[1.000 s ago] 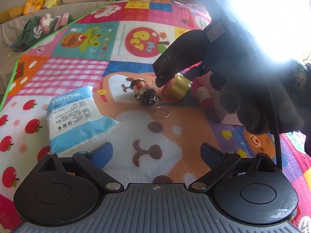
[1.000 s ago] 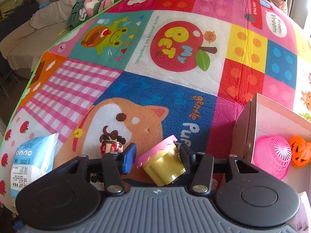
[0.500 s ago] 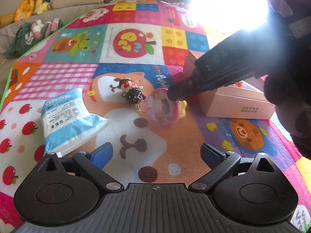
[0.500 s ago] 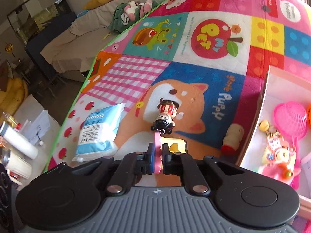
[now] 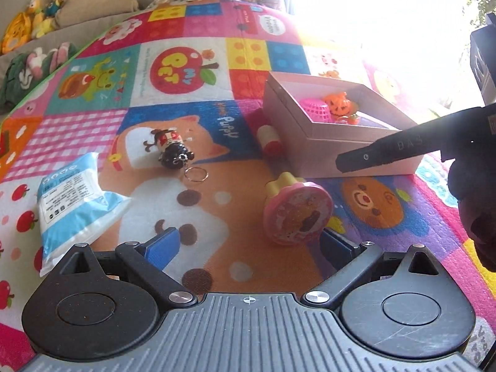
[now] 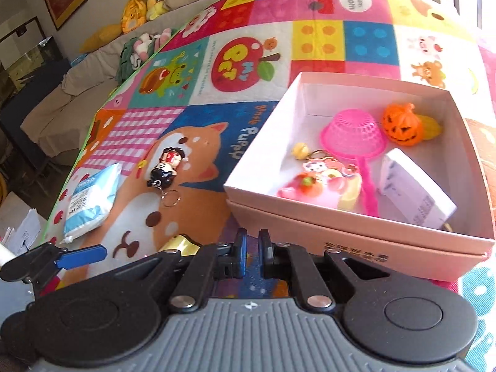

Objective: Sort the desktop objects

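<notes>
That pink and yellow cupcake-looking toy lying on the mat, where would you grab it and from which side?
The cupcake toy lies tipped on its side, its wide pink disc facing the left tool and its ribbed yellow base pointing toward the pink box. Probably best: come down from above and close across the narrower yellow base, since the disc looks too wide and thin-edged for a steady hold.

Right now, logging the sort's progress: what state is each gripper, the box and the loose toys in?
Left gripper: open, empty.
Right gripper: shut, empty.
Pink cardboard box: open, partly filled.
Pink-lidded yellow toy cup: on its side, on colourful play mat.
Black-haired doll keychain: lying flat on mat.
Blue-white tissue pack: lying flat on mat.
</notes>
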A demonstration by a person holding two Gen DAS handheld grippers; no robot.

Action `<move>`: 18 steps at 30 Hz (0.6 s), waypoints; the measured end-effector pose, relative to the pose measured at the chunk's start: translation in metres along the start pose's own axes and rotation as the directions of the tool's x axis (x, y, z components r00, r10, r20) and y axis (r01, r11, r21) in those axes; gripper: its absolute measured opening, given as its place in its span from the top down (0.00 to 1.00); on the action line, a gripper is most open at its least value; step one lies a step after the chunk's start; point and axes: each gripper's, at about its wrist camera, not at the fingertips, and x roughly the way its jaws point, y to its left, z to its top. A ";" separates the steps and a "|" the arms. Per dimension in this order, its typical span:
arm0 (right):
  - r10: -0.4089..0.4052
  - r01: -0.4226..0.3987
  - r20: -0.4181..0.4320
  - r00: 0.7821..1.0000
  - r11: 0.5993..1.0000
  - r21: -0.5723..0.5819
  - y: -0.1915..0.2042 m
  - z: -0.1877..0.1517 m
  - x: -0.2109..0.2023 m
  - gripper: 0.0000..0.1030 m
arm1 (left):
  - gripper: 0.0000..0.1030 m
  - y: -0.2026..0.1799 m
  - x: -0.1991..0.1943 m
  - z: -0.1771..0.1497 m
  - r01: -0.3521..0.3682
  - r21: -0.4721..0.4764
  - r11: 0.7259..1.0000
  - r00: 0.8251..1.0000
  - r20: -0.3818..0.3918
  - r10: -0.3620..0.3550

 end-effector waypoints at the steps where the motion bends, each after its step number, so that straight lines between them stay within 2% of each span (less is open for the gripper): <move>1: -0.012 0.012 0.017 1.000 1.000 -0.005 -0.003 -0.005 -0.005 0.91 | 0.03 -0.005 0.002 0.000 0.004 0.016 1.000 1.000 0.000 -0.004; 3: -0.046 0.047 0.056 0.997 0.999 -0.005 -0.013 -0.019 -0.016 0.80 | 0.03 -0.015 0.006 0.000 0.007 0.042 0.999 1.000 -0.001 -0.007; 5: -0.066 0.067 0.088 0.994 0.998 -0.010 -0.020 -0.030 -0.026 0.52 | 0.03 -0.023 0.011 0.001 0.000 0.076 0.997 1.000 -0.008 0.001; 7: -0.071 0.077 0.121 0.990 0.996 -0.041 -0.021 -0.040 -0.033 0.35 | 0.03 -0.023 0.008 0.003 -0.031 0.087 0.996 1.000 0.008 0.031; 10: -0.054 0.075 0.151 0.987 0.987 -0.140 -0.011 -0.051 -0.041 0.35 | 0.03 -0.008 -0.001 0.005 -0.085 0.051 0.995 0.996 0.001 0.085; 13: 0.007 0.041 0.174 0.985 0.962 -0.270 0.013 -0.060 -0.044 0.33 | 0.03 0.012 -0.016 0.010 -0.118 -0.011 0.993 0.993 0.001 0.118; 16: 0.067 -0.004 0.161 0.985 0.931 -0.365 0.042 -0.065 -0.035 0.29 | 0.03 0.029 -0.031 0.021 -0.145 -0.069 0.987 0.988 0.041 0.148; 18: 0.079 -0.009 0.148 0.986 0.907 -0.422 0.062 -0.066 -0.024 0.29 | 0.02 0.036 -0.037 0.028 -0.174 -0.087 0.981 0.981 0.070 0.180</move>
